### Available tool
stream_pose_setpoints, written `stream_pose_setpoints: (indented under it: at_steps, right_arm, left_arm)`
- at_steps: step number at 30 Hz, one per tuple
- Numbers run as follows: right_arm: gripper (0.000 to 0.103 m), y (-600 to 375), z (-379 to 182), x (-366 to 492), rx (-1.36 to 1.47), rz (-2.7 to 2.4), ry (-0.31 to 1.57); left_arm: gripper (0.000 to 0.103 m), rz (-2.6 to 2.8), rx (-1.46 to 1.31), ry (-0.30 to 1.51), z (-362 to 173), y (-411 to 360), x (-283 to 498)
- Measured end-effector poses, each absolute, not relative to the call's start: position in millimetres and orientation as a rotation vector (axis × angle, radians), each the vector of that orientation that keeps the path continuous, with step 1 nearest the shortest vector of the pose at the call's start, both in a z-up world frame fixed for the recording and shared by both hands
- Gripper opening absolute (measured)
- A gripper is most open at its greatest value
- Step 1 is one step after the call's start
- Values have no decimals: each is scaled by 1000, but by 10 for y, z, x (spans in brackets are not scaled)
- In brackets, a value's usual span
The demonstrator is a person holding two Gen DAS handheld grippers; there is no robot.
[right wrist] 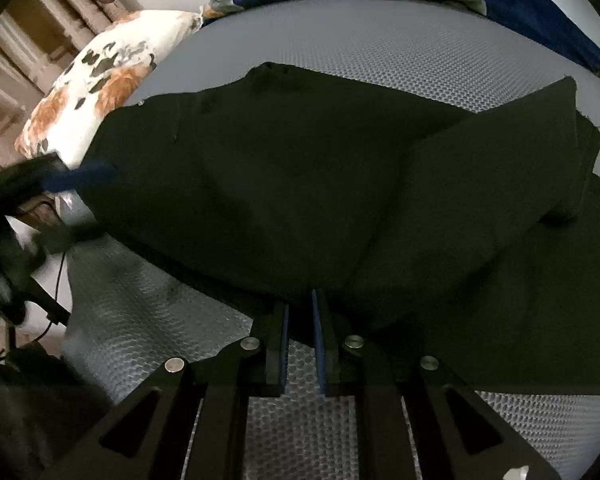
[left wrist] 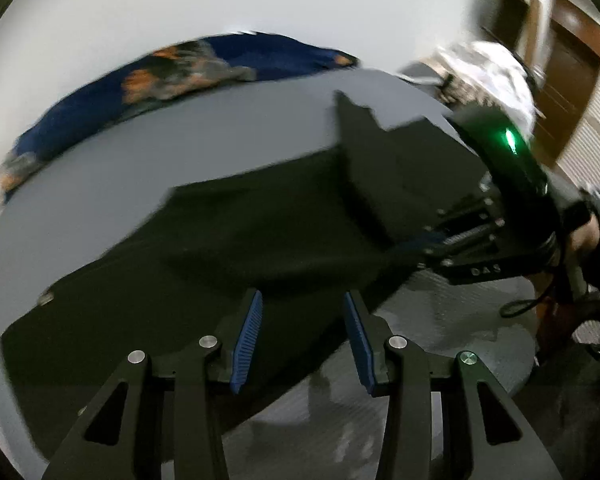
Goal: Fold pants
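Note:
Black pants (left wrist: 236, 248) lie spread on a grey mesh mattress (left wrist: 100, 184), one leg folded over the rest (right wrist: 480, 184). My left gripper (left wrist: 302, 296) hovers open over the pants' near edge, with nothing between its blue pads (left wrist: 247, 340). In the right wrist view the left gripper (right wrist: 80, 204) is a blur at the left end of the pants. My right gripper (right wrist: 300, 300) is shut on the near edge of the pants (right wrist: 260, 184), with dark cloth pinched at its tips. The left wrist view shows the right gripper (left wrist: 408, 246) at that edge, held by a person's hand (left wrist: 584, 236).
A dark blue floral blanket (left wrist: 204, 64) is bunched along the far edge of the mattress. A white floral pillow (right wrist: 96, 80) lies at the far left corner. Brown wooden furniture (left wrist: 564, 64) stands beyond the bed. A black cable (left wrist: 520, 306) hangs by the right gripper.

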State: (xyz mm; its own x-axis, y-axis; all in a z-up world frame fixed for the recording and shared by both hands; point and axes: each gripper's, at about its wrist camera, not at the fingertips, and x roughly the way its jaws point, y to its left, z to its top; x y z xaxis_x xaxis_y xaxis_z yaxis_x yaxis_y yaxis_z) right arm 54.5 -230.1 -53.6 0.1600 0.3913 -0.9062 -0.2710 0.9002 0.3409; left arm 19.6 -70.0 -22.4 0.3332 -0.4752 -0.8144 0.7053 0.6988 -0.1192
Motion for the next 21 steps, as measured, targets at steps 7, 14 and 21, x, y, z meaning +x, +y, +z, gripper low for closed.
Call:
stream_pose_setpoints:
  at_steps: [7, 14, 21]
  right_arm:
    - [12, -2336, -477, 585, 118, 496, 1310]
    - [21, -2369, -451, 609, 135, 491, 1298]
    - [32, -3062, -230, 611, 309, 428, 1178]
  left_arm:
    - [43, -826, 389, 973, -541, -1249, 187]
    - [8, -765, 420, 1021, -851, -1464, 260]
    - [6, -762, 277, 1061, -822, -1332, 353]
